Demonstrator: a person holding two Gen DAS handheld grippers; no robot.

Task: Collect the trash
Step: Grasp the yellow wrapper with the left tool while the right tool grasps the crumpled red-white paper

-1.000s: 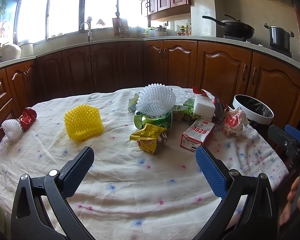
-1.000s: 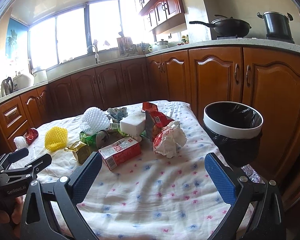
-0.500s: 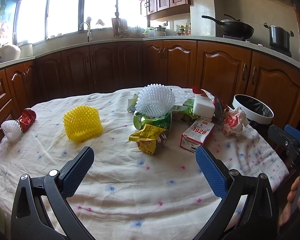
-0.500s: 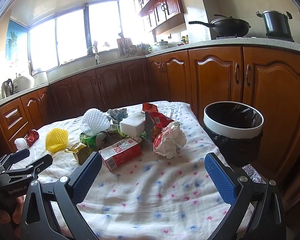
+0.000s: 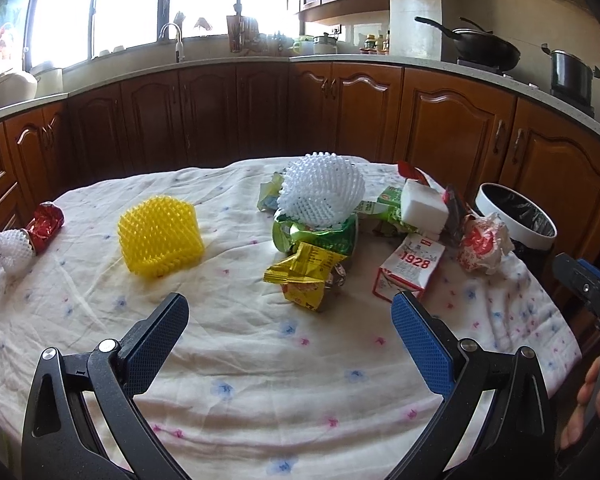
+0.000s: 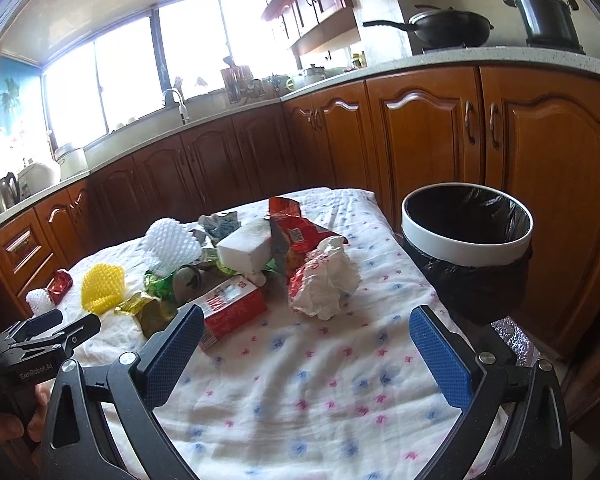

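Trash lies on a table under a flowered cloth [image 5: 260,360]: a yellow foam net [image 5: 160,236], a white foam net [image 5: 320,192], a yellow wrapper [image 5: 304,272], a red-and-white carton [image 5: 410,268], a crumpled paper wrapper [image 5: 482,248] and a white foam block [image 5: 424,206]. A bin with a white rim and black liner [image 6: 468,236] stands at the table's right edge. My left gripper [image 5: 290,318] is open and empty over the near cloth. My right gripper [image 6: 306,326] is open and empty, near the carton [image 6: 230,308] and the crumpled wrapper [image 6: 324,284].
A red wrapper [image 5: 44,222] and a small white net [image 5: 12,246] lie at the far left edge. Wooden cabinets [image 5: 340,120] and a counter with a sink, a wok [image 6: 448,28] and a pot [image 6: 548,16] run behind the table.
Both grippers stay open and almost still. The views have shifted only slightly.
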